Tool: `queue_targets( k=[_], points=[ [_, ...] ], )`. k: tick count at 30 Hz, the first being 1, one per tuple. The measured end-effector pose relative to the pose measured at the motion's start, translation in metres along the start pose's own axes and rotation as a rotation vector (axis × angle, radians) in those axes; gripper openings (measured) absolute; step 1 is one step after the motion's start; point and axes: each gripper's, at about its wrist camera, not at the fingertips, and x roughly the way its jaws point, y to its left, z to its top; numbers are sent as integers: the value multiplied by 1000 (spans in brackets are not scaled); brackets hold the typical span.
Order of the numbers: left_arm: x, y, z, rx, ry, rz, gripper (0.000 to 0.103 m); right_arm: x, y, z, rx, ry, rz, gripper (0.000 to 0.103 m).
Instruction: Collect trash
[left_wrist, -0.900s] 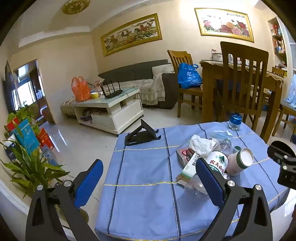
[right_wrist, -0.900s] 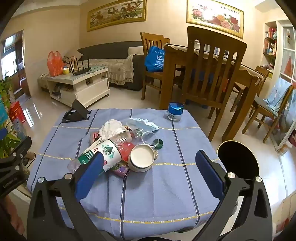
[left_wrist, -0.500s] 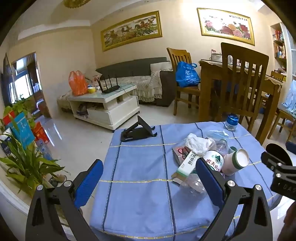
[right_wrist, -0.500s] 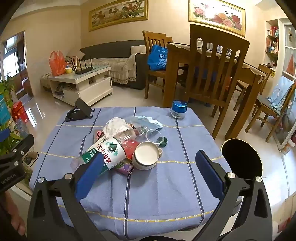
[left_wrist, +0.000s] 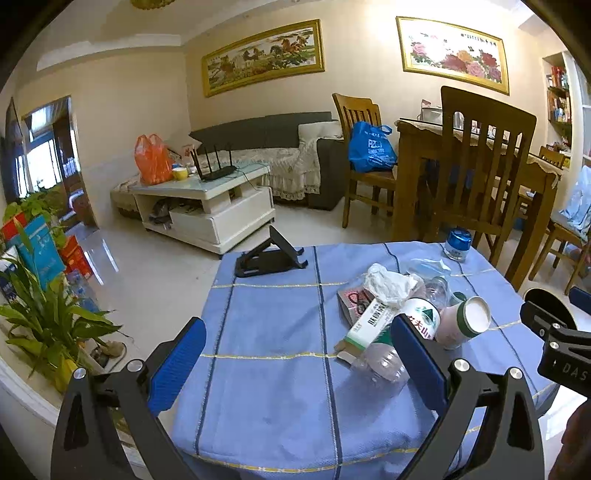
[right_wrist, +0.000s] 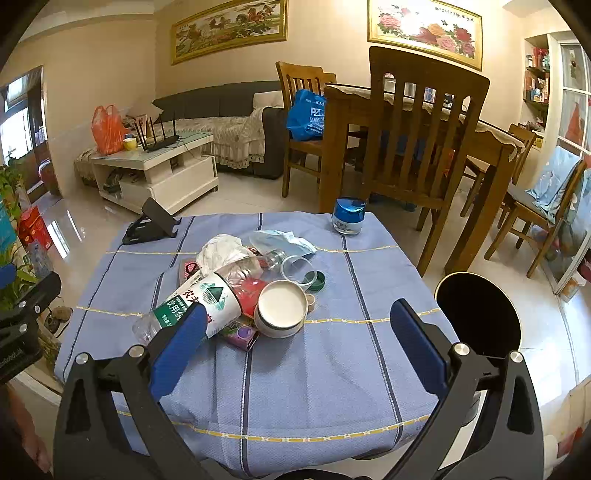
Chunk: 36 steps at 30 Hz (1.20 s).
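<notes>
A heap of trash lies on the blue tablecloth (right_wrist: 332, 369): a clear plastic bottle (right_wrist: 192, 302) with a green-and-white label, a paper cup (right_wrist: 282, 308) on its side, a crumpled white tissue (right_wrist: 221, 249), a blue face mask (right_wrist: 284, 240), a clear cup (right_wrist: 295, 267), a green cap (right_wrist: 318, 280) and a pink wrapper (right_wrist: 242, 332). In the left wrist view the bottle (left_wrist: 417, 321), the cup (left_wrist: 465, 321) and the tissue (left_wrist: 388, 284) lie right of centre. My right gripper (right_wrist: 295, 343) stands open over the near side of the heap. My left gripper (left_wrist: 295, 354) is open over bare cloth, its right pad beside the bottle.
A black phone stand (left_wrist: 269, 254) and a blue-lidded jar (right_wrist: 349, 216) stand at the table's far side. A black bin (right_wrist: 480, 317) stands on the floor to the right. Wooden chairs (right_wrist: 421, 133), a dining table, a white coffee table (left_wrist: 207, 203), a sofa and potted plants (left_wrist: 44, 317) surround the table.
Both views have shifted a little: the table and trash heap sit slightly further right in the right wrist view and further left in the left one. Both grippers stayed open.
</notes>
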Motion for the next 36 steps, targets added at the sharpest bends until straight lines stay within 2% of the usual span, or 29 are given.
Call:
queue_targets(
  k=[10,36],
  points=[
    [4,0,-1,-1,18,-17,97,-3,-3,2,3,-5,23,98],
    [3,3,-3,5,10,-6,97,-4,4,2,-17,-2,14,98]
  ],
)
